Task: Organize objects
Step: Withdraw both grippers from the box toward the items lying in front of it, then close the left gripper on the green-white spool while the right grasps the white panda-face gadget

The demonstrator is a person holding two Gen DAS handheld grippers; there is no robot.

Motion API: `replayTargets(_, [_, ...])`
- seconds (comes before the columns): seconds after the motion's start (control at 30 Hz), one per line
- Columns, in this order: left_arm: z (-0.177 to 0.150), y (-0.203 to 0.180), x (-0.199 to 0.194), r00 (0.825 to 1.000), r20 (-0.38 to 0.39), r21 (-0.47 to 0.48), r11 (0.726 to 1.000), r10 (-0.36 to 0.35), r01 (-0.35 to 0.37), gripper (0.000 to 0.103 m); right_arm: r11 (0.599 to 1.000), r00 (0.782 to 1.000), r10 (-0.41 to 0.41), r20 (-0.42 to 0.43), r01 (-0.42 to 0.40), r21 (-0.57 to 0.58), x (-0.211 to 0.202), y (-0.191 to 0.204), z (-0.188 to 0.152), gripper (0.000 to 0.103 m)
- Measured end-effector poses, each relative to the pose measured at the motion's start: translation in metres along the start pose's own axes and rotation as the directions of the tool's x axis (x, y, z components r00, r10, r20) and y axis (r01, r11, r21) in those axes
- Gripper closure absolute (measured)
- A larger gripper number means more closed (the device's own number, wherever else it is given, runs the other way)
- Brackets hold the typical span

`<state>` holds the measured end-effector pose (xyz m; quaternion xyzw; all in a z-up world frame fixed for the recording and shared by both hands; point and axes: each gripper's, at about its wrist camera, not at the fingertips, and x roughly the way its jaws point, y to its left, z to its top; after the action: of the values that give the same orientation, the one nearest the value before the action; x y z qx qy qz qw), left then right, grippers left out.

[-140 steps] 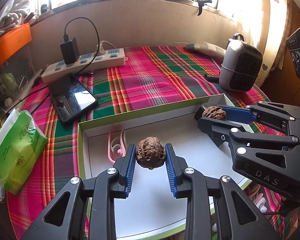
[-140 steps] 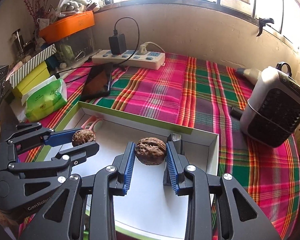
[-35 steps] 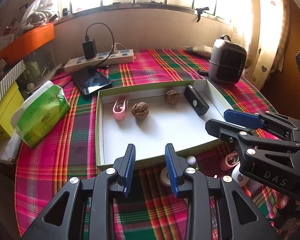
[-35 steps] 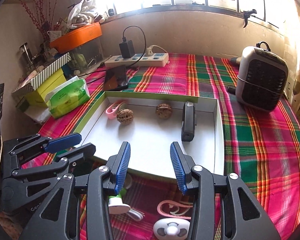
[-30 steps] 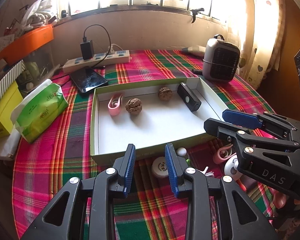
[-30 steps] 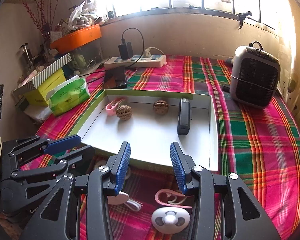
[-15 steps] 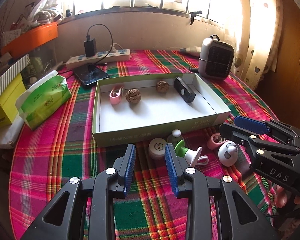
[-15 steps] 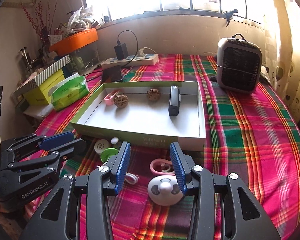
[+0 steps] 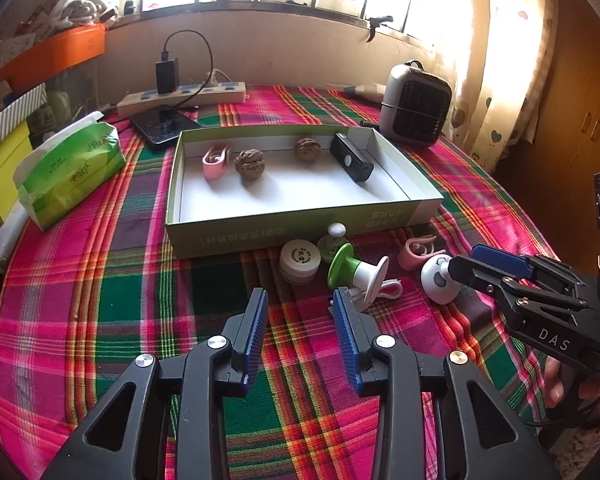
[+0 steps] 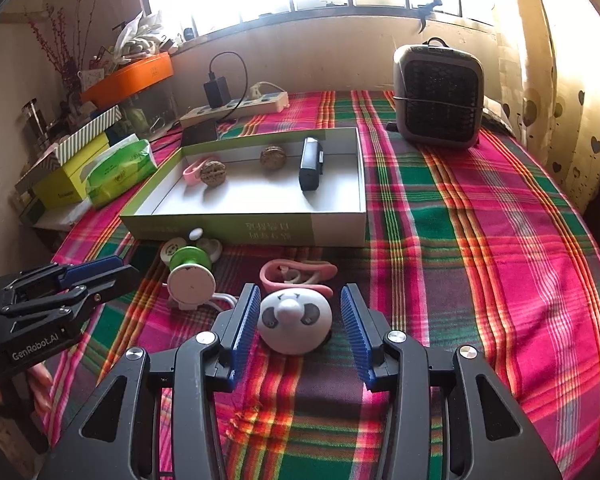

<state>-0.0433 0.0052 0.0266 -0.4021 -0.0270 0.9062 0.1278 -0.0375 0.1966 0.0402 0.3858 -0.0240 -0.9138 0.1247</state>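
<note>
Just before the tray's [image 10: 260, 226] near wall, the right tongs [image 10: 296, 322] straddle the panda toy [image 10: 295, 318], jaws apart, ready to clamp; the left tongs [image 9: 300, 318] are opening, empty.

Hidden, cropped or unreadable around the box [image 9: 300, 222]

Print on near wall of box too small to read; small white-knobbed piece [image 9: 334, 238] just before it half hidden behind green-and-white holder [image 9: 356, 270]; right tool [image 9: 466, 264] covering part of white panda-faced piece [image 9: 436, 282].
</note>
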Motion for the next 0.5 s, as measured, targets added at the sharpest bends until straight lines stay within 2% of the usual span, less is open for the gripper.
replayTargets(0.23, [-0.004,-0.005,0.012,0.999,-0.041,0.015,1.000,-0.024,0.025,0.070,1.000,1.000,0.017,0.000,-0.017,0.008,-0.001,-0.002,-0.003,0.058])
replayTargets(0.5, [-0.003,-0.007,0.014,0.999,-0.034,0.002,0.999,-0.039,0.039,0.070,0.999,0.998,0.048,-0.042,-0.048,-0.003,0.010,0.001,-0.005,0.056])
